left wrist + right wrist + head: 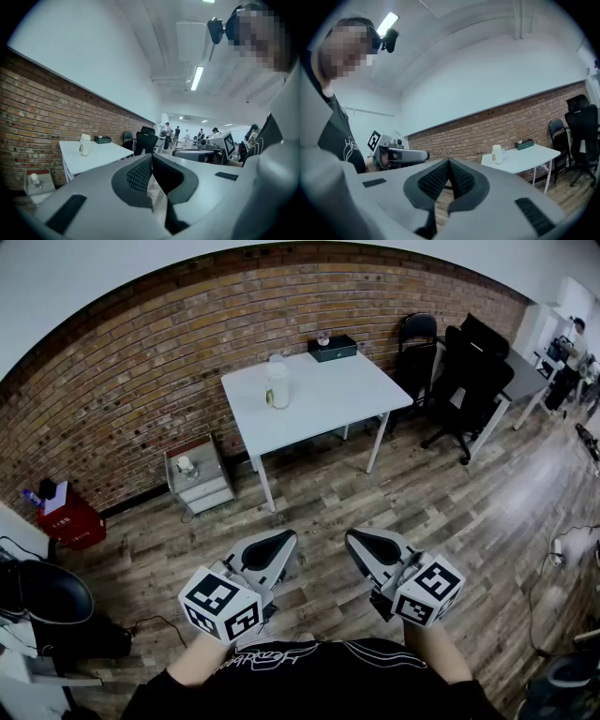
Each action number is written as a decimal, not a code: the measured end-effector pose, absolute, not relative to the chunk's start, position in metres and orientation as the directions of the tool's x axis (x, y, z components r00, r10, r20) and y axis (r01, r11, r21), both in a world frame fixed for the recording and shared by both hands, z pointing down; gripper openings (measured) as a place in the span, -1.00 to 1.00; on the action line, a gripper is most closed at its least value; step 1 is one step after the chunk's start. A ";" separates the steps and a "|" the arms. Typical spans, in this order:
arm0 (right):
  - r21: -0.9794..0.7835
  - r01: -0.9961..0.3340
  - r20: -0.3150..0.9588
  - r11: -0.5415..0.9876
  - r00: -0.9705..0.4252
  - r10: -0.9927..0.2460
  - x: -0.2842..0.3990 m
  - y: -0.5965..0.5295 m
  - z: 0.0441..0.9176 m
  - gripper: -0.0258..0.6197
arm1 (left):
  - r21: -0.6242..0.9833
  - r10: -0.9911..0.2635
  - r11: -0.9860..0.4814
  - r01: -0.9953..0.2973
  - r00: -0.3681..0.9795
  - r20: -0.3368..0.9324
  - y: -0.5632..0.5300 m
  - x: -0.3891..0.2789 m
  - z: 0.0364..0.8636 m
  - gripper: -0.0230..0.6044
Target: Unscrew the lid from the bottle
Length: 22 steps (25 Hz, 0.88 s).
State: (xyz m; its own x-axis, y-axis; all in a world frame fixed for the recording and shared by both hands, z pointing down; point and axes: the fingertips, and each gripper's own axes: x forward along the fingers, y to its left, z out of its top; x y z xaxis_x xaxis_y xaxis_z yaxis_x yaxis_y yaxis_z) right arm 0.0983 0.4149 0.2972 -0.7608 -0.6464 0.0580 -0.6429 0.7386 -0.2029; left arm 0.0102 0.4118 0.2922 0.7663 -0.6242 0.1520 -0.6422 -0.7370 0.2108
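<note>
A pale bottle with a white lid (pixel 277 382) stands upright on the white table (pixel 328 404) by the brick wall, far ahead of me. Both grippers are held close to my body, well short of the table and above the wooden floor. My left gripper (pixel 287 538) is shut with nothing in it, and so is my right gripper (pixel 354 537). In the left gripper view the jaws (pixel 151 156) meet at their tips, and the bottle (pixel 85 144) is small at the left. The right gripper view shows closed jaws (pixel 449 161) and the bottle (pixel 497 153) on the table (pixel 527 157).
A dark box (pixel 333 348) sits at the table's back edge. Black office chairs (pixel 469 371) stand right of it, beside a grey desk. A small grey cabinet (pixel 199 474) and a red box (pixel 70 519) stand along the wall at left. A person (pixel 569 348) is at far right.
</note>
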 end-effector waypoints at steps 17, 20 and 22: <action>-0.229 -0.694 0.048 0.683 -0.709 -0.704 0.063 0.407 0.306 -0.74 | 0.214 -0.596 -0.760 -0.613 0.790 0.147 0.407 -0.044 0.311 -0.82; -0.231 -0.707 0.070 0.669 -0.698 -0.713 0.064 0.406 0.311 -0.40 | 0.224 -0.602 -0.752 -0.620 0.784 0.150 0.403 -0.050 0.317 -0.81; -0.240 -0.710 0.076 0.662 -0.694 -0.716 0.068 0.403 0.313 -0.29 | 0.213 -0.600 -0.756 -0.619 0.786 0.152 0.400 -0.051 0.319 -0.67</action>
